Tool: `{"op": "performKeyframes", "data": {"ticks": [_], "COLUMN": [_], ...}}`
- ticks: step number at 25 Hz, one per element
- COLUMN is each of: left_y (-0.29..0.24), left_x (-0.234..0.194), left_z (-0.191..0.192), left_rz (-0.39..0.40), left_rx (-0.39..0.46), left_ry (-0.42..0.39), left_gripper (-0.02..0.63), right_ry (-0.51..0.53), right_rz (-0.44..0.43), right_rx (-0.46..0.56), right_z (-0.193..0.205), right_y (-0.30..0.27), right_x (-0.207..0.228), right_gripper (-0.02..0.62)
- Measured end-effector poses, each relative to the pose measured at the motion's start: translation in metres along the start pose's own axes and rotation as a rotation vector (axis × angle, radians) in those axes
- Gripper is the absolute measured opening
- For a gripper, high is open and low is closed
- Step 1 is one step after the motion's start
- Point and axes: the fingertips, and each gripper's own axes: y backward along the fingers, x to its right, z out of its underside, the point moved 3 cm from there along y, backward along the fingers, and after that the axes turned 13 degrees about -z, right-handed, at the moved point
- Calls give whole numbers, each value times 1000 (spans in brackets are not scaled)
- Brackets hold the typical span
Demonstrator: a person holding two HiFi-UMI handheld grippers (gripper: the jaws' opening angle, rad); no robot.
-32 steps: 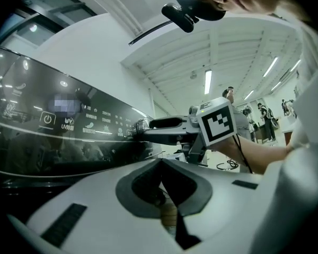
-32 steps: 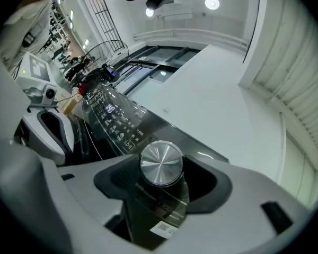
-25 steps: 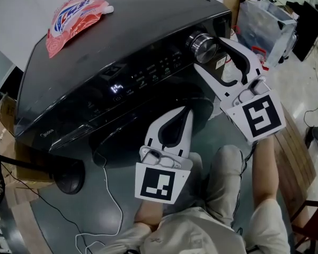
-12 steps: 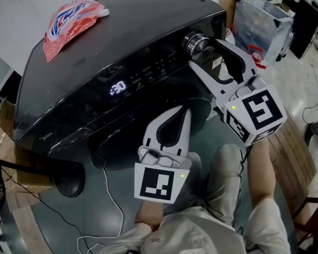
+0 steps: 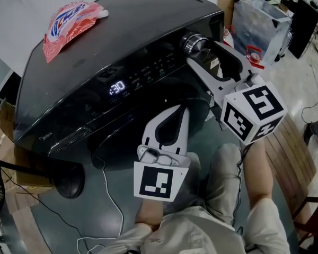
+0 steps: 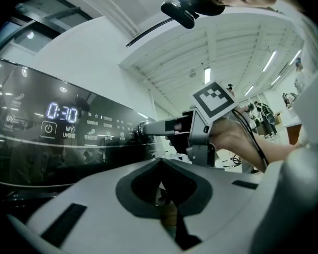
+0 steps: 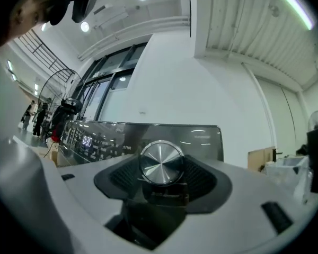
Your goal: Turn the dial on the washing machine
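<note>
Dial (image 5: pixel 193 42) is at the right end of the control panel on the washing machine (image 5: pixel 122 20), on the side far from the person

Head view: right gripper (image 5: pixel 199 51) straddles it, one jaw each side, with its marker cube (image 5: pixel 252 114) rolled off square. Left gripper (image 5: pixel 181 111) hangs low in front of the machine, well apart from the dial. Display (image 5: pixel 117 88) is lit. Pink detergent pouch (image 5: pixel 69 17) lies on the lid, far left

Left gripper view: its jaws are together with nothing between them. It shows the right gripper side-on at the panel and sharper display digits, which the head view blurs

Right gripper view: dial (image 7: pixel 160 163) is face-on with a brushed metal cap. Ribbed pads (image 7: pixel 201 180) press on both flanks, jaws partly apart at dial width. Only this view confirms contact, since the head view hides the far flank

Handling, my read: it's a rigid knob fixed on its shaft, probably detented. The metal is smooth, so it could slip under a light squeeze. Take the rim on opposite sides, square to the axis, and roll the wrist without pulling
</note>
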Motion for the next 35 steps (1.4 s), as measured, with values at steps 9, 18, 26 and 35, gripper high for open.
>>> {"op": "performKeyframes", "data": {"ticks": [9,18,26,35], "left_y": [-1,1,5,7], "left_x": [5,4,6,7], "left_z": [-3,-3,-4,-5], "left_rz": [7,0,4,2], "left_rx": [8,7,4,6], "left_ry": [-2,11,-5,-23], "left_gripper": [12,12,12,12], "right_ry": [-215,-257,41,445], "right_rz": [44,56,55,19], "right_rx": [74,97,11,-138], "right_z": [4,5,-3,-4], "right_y": [1,2,9,1], "right_x": [3,2,-1,-15], "right_gripper": [272,275,330,328]}}
